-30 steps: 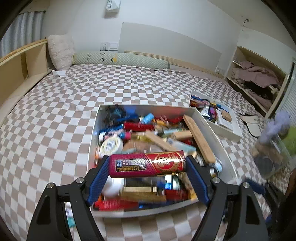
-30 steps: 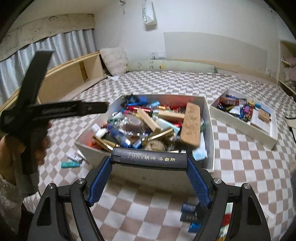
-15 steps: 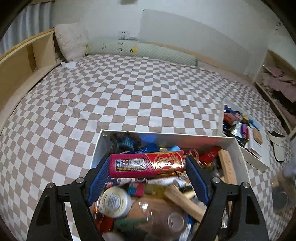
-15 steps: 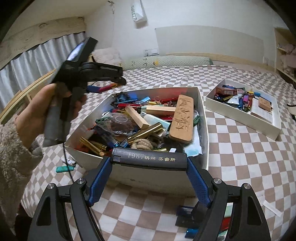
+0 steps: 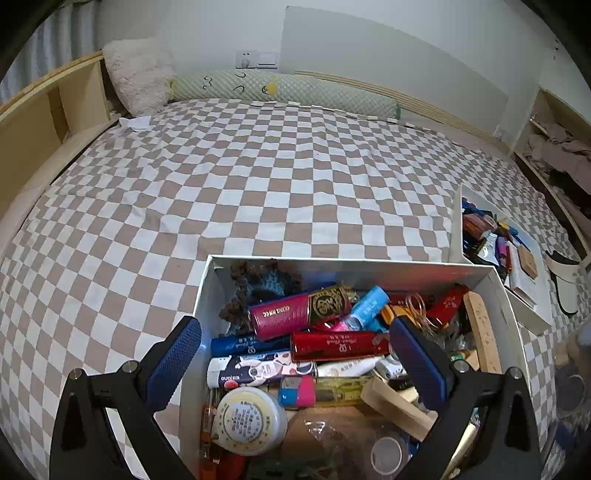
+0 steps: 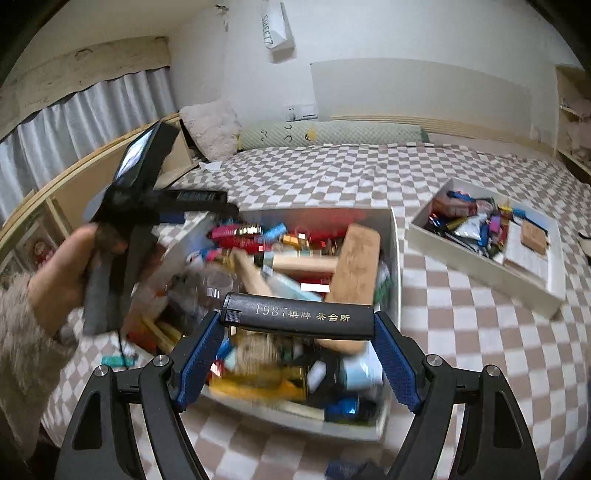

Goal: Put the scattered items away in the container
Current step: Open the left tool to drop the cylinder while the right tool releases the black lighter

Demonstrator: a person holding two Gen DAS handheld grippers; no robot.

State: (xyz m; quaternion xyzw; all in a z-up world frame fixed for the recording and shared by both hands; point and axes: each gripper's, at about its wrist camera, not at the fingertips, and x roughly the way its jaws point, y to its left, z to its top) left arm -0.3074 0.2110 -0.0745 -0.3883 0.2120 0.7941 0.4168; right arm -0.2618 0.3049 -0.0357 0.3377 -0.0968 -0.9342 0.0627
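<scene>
I see a bed (image 5: 258, 177) under a brown-and-white checkered cover. At its head lie a green bolster (image 5: 284, 92) and a fluffy pillow (image 5: 138, 79) against the white wall (image 5: 221, 33). Grey curtains (image 6: 85, 125) hang left of the bed; open wooden shelves (image 5: 557, 147) stand right.

White box (image 5: 369, 267) packed to rim: red tube (image 5: 301, 312) on top at far end, wooden block (image 5: 480, 338) along right wall, round jar (image 5: 251, 419) near front-left corner. No gap between items inside box. Checkered bedspread (image 5: 240, 177) beyond and left of box open. Second tray (image 6: 484, 266) right of box, narrow strip between.
</scene>
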